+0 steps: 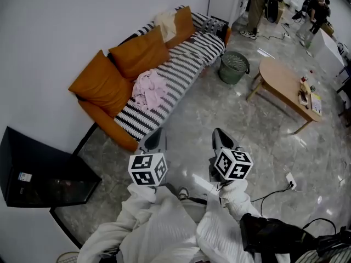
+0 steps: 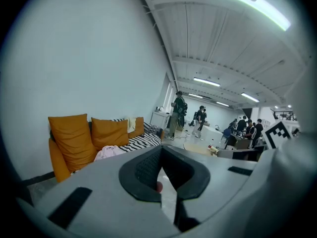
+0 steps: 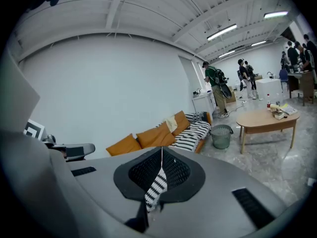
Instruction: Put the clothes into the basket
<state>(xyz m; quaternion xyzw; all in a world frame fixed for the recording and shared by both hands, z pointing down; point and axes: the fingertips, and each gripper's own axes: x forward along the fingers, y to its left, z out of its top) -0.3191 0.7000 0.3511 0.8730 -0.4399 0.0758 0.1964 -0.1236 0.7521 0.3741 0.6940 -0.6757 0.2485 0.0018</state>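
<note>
A pink heap of clothes lies on the striped sofa, in front of the orange cushions. The left gripper view shows the same pink heap. A cream cloth is draped at the sofa's far end. The grey mesh basket stands on the floor past the sofa's end, and the right gripper view shows the basket too. My left gripper and right gripper hover side by side over the floor, short of the sofa. In both gripper views, left gripper and right gripper have jaws closed with nothing held.
A low wooden table with small items stands right of the basket. A black box sits against the wall at left. A cable and socket lie on the floor at right. People stand by a white cabinet far back.
</note>
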